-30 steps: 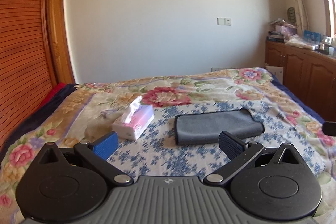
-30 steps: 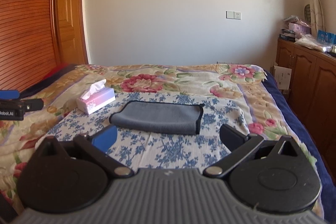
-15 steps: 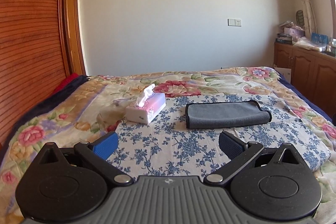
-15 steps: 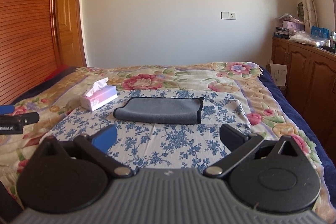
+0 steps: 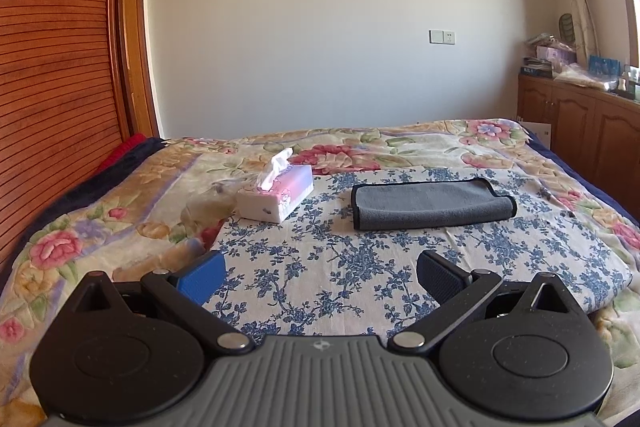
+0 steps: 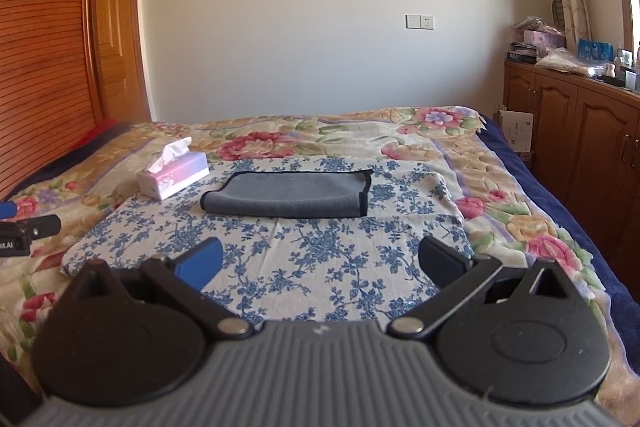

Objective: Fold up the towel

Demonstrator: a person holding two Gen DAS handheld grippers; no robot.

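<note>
A grey towel [image 5: 428, 203] with a black hem lies folded into a long flat strip on a blue-flowered cloth [image 5: 340, 267] on the bed. It also shows in the right wrist view [image 6: 288, 193]. My left gripper [image 5: 320, 277] is open and empty, held back from the towel above the cloth's near part. My right gripper [image 6: 320, 263] is open and empty, also well short of the towel. The left gripper's tip shows at the left edge of the right wrist view [image 6: 24, 233].
A pink and white tissue box [image 5: 276, 197] stands left of the towel on the cloth's corner. A wooden slatted wardrobe [image 5: 52, 87] lines the left side. Wooden cabinets [image 6: 580, 131] with clutter on top stand right of the bed.
Both grippers have drawn back and levelled, so the towel sits farther off in both views. The towel and tissue box have not moved.
</note>
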